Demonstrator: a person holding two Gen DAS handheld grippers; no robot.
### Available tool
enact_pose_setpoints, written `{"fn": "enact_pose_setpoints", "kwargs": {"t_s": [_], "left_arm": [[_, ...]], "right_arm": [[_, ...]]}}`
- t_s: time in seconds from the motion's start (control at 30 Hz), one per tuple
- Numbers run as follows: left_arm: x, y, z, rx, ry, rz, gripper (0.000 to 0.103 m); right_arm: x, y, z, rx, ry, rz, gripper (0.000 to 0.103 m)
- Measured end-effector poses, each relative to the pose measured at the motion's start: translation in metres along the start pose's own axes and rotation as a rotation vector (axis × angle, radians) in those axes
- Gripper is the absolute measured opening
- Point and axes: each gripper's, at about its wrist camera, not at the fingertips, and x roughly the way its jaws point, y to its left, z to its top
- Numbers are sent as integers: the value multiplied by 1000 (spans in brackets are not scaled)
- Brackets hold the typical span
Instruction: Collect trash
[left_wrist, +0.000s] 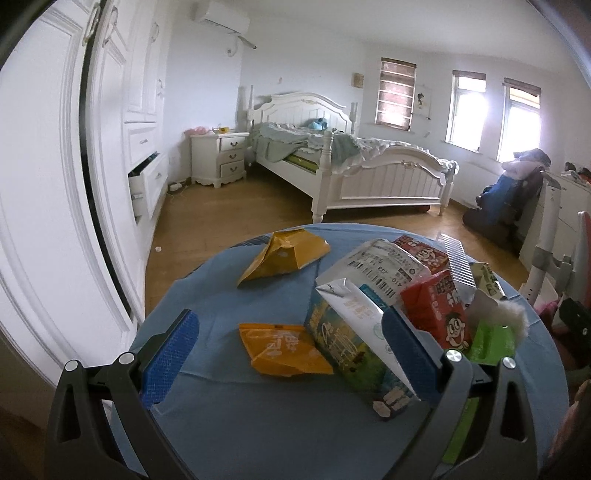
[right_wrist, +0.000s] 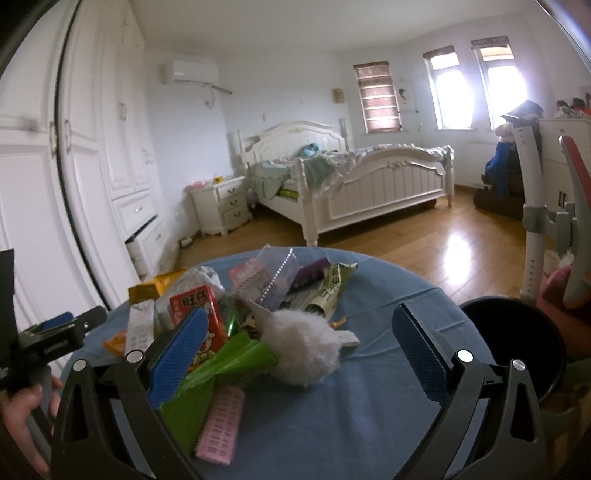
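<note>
So the trash is all piled on a round table with a blue cloth (left_wrist: 258, 424), bedroom behind it with a white bed (left_wrist: 369, 173) and a nightstand (left_wrist: 219, 158). The left gripper (left_wrist: 291, 354) is spread wide open with nothing in it, blue pads either side of an orange wrapper (left_wrist: 284, 349) lying flat on the cloth and a tall green-and-white milk carton (left_wrist: 354, 343) that leans right up against the right-hand pad. A second orange wrapper (left_wrist: 282, 256) sits further back on its own, well apart from the heap. Behind the carton it's crowded: a red drink box (left_wrist: 436, 306), a silver-white pouch (left_wrist: 384, 266) and a comb (left_wrist: 460, 264) all stacked on each other. The right gripper (right_wrist: 299, 354) is also wide open and empty, with a white fluffy pom-pom (right_wrist: 303, 347) sitting between its pads, touching a green wrapper (right_wrist: 221, 365) that runs under the left pad. A pink hair roller (right_wrist: 221, 424) lies just in front of that, near the table edge. A black bin (right_wrist: 517, 343) sits just off the table's right side, below the cloth's rim, close to the right pad.
</note>
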Motion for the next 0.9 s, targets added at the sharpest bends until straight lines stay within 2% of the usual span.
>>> {"fn": "enact_pose_setpoints", "kwargs": {"t_s": [0.9], "left_arm": [[-1, -3, -1, 3, 4, 4, 98]], "right_arm": [[1, -1, 0, 1, 1, -1, 98]]}}
